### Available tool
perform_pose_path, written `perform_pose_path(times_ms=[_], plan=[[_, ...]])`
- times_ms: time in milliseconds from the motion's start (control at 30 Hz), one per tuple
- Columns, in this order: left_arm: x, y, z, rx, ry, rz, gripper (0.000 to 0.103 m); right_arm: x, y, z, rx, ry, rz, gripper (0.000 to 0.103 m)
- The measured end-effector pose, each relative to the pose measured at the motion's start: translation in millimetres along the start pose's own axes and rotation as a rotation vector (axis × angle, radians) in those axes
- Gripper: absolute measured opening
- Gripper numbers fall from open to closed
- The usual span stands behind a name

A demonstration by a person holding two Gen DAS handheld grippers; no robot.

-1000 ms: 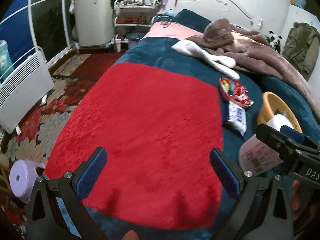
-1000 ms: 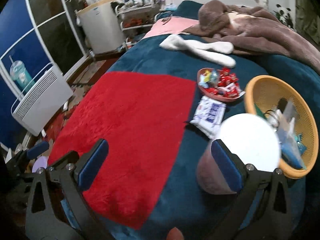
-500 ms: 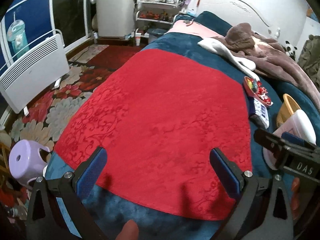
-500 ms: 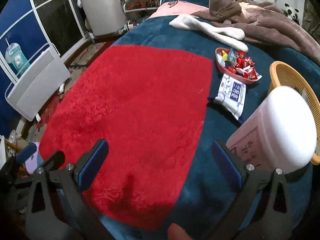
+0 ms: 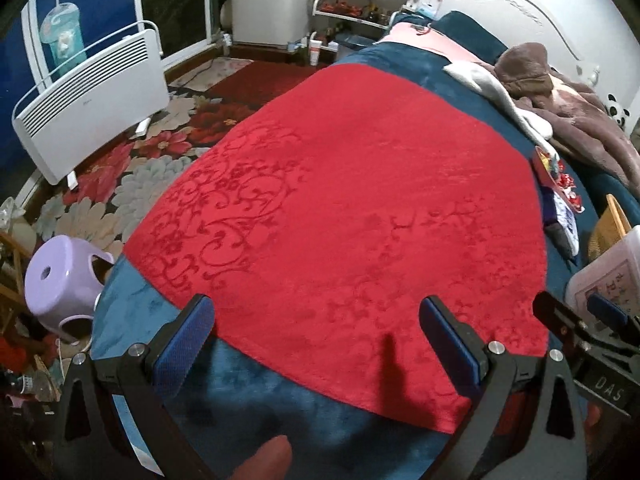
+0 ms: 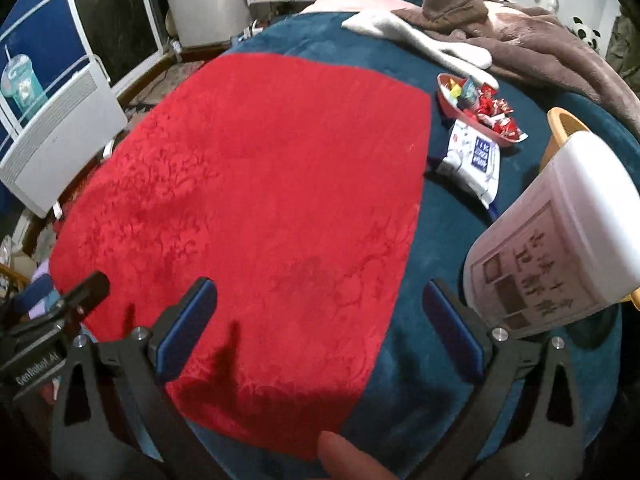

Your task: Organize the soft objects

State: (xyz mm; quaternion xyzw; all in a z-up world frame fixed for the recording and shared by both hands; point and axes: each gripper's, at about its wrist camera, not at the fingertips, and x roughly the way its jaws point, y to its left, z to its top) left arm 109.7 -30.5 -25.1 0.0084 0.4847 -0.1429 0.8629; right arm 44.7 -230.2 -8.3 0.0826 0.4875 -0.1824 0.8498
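Observation:
A red patterned cloth (image 5: 340,208) lies spread flat on the dark teal bed cover (image 5: 256,404); it also fills the middle of the right wrist view as the red cloth (image 6: 256,200). My left gripper (image 5: 320,340) hovers open above the cloth's near edge, nothing between its blue pads. My right gripper (image 6: 320,324) is open too, over the cloth's near right corner. A brown blanket (image 6: 532,40) and a white soft item (image 6: 420,40) lie bunched at the far end of the bed.
A pink tub with a white lid (image 6: 560,236) stands close to my right gripper's right finger. Beyond it are an orange basket (image 6: 560,124), a red snack dish (image 6: 476,112) and a white packet (image 6: 476,160). A white heater (image 5: 92,100) and a purple stool (image 5: 64,280) stand on the floor at left.
Both grippers have pulled back toward the bed's near edge and lowered; the red cloth now fills more of each view. Both stay open.

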Motion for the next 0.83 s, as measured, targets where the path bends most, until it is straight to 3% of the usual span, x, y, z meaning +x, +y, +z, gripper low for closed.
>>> perform_pose_path(times_ms=[167,267,533,833], plan=[[-1,9,-9,-0.001,-0.014,0.002,0.102,7,8,-10,-0.032,0.001,-0.082,0.103],[1,11,-13,0.025,-0.013,0.041,0.102,10,13,-15,-0.051,0.012,-0.147,0.103],[10,16,-19,0.001,0.014,0.006,0.102,15,24,-21,-0.083,0.023,-0.077,0.103],[9,12,-21,0.015,0.003,0.019,0.102,17,27,-23,-0.093,0.03,-0.063,0.103]])
